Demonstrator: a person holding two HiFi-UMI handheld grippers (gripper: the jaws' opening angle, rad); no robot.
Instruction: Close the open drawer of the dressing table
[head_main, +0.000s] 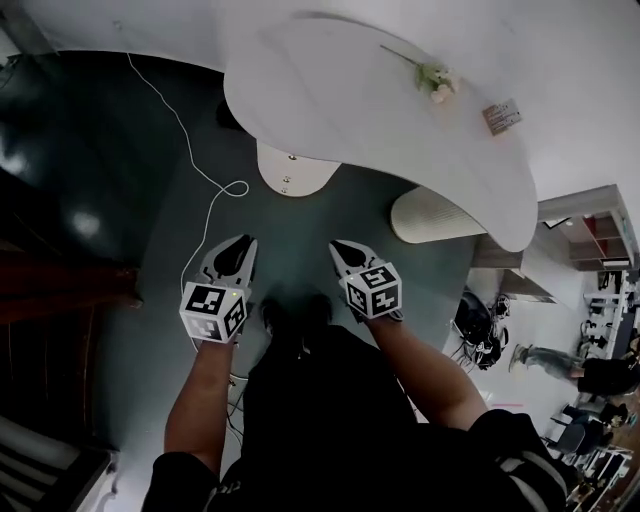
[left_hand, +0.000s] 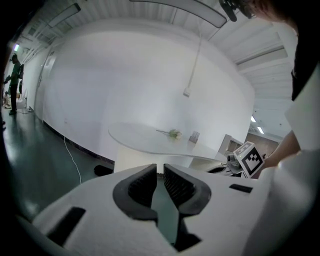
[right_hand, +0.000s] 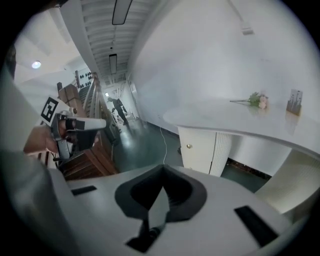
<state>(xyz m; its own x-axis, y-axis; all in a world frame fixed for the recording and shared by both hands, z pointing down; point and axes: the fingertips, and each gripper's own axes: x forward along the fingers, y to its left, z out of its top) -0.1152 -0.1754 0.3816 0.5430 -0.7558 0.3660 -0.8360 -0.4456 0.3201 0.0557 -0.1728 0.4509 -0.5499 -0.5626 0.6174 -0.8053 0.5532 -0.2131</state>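
While both arms are raised side by side over the dark green floor, the left hand-held gripper has its ribbed pads standing slightly apart, a narrow slit between the tips and nothing in it. The right hand-held gripper has its tips pressed together, also with nothing held. Each carries its marker cube near the wrist, left and right. Dressing table: white, with a rounded tabletop, lying from 12 to 2 o'clock of the grippers in the head view and well apart from both. Drawer unit: white, under the tabletop's near edge at 12 o'clock, with two small metal knobs on its front. Whether a drawer stands out cannot be told from above, and the right gripper view shows a flat front with one knob. Items on the tabletop: one pale flower lying on its side toward 1 o'clock, and one small upright card holder near it toward the far edge. Stool: cream, ribbed, tucked partly under the tabletop at 2 o'clock of the right hand-held gripper. White cable: trailing across the floor at 11 o'clock, looped near the drawer unit.
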